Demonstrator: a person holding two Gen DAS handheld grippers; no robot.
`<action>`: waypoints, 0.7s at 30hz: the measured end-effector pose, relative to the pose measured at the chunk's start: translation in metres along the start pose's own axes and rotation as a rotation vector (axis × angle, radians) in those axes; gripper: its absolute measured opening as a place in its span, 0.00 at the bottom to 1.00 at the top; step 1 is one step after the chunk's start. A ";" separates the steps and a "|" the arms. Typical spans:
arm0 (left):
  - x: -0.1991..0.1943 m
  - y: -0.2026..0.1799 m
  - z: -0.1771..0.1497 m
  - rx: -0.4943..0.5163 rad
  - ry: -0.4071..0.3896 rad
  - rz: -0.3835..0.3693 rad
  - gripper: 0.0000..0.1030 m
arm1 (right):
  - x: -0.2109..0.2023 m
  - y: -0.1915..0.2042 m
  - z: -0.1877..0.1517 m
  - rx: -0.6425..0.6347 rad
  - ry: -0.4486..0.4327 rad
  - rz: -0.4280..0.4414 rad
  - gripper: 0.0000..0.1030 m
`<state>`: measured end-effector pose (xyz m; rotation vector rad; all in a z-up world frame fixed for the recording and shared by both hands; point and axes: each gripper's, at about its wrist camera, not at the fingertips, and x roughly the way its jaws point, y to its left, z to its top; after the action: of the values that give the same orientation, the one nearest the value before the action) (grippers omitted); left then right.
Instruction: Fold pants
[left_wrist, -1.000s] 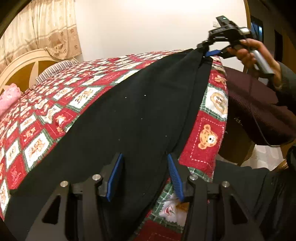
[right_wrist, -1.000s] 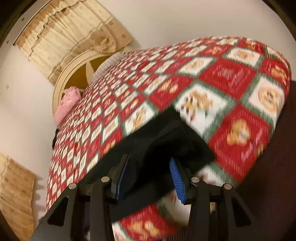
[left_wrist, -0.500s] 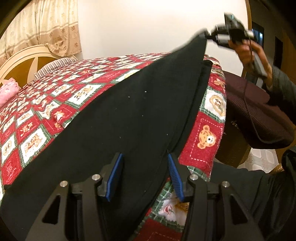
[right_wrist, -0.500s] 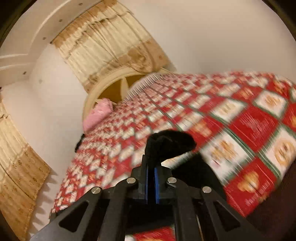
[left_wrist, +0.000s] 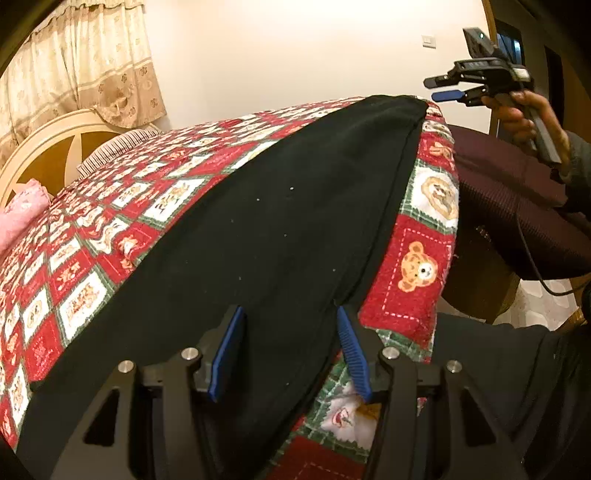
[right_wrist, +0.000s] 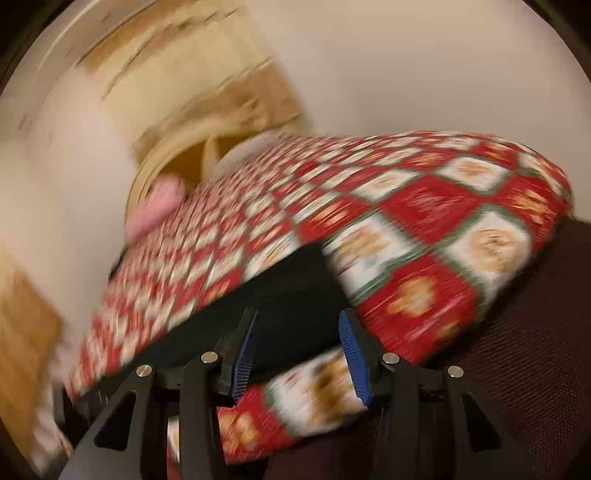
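Observation:
The black pants (left_wrist: 266, 236) lie flat and long on the red patchwork bedspread (left_wrist: 110, 221), near the bed's right edge. My left gripper (left_wrist: 288, 354) is open, its blue pads either side of the near end of the pants. My right gripper (left_wrist: 439, 88) is open in the air just past the far end of the pants, holding nothing. In the blurred right wrist view the right gripper (right_wrist: 297, 350) is open above the end of the pants (right_wrist: 295, 295).
A cream headboard (left_wrist: 55, 147), a striped pillow (left_wrist: 114, 147) and a pink item (left_wrist: 22, 210) are at the far left. A dark maroon cushioned seat (left_wrist: 517, 206) stands beside the bed's right edge. A curtain (left_wrist: 74, 62) hangs behind.
My right gripper had lifted the far end of the pants while shut on it; it has now let go, opened and pulled back. The pants lie flat again. My left gripper stayed put.

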<state>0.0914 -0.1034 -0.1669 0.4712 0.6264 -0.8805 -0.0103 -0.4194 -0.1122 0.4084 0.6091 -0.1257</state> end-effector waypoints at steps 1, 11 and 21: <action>0.000 0.001 0.000 -0.001 0.002 -0.001 0.54 | 0.006 0.025 -0.009 -0.122 0.023 -0.014 0.45; -0.001 -0.001 0.000 0.007 -0.006 -0.006 0.57 | 0.048 0.138 -0.082 -0.888 0.087 -0.207 0.45; 0.003 0.000 0.000 -0.008 0.001 -0.046 0.64 | 0.067 0.171 -0.103 -1.205 0.011 -0.343 0.45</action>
<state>0.0929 -0.1046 -0.1691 0.4520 0.6430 -0.9210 0.0293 -0.2209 -0.1705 -0.8640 0.6573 -0.0636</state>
